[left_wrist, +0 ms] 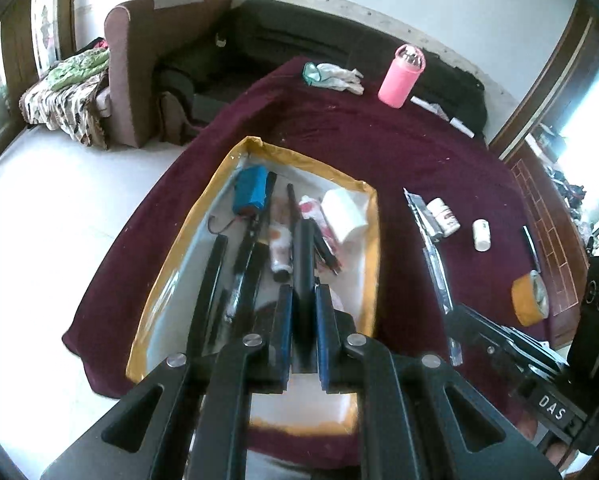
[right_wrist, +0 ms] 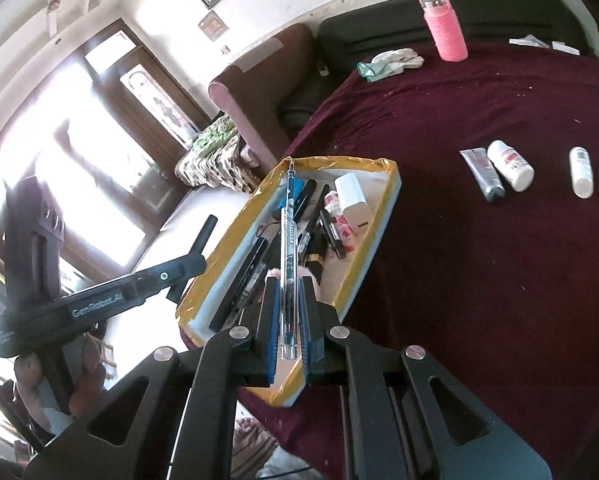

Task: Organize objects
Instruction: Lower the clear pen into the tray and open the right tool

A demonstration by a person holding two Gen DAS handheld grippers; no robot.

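A white tray with yellow-taped rim sits on the maroon cloth and holds a blue battery pack, a white box, a small bottle, black sticks and pens. My left gripper is shut on a black stick and holds it over the tray. My right gripper is shut on a clear pen that points along the tray, above its contents. The left gripper's body shows at the left of the right wrist view.
On the cloth to the right of the tray lie a grey tube, two white bottles, a knife-like tool and a tape roll. A pink bottle and gloves stand far back. A sofa is behind.
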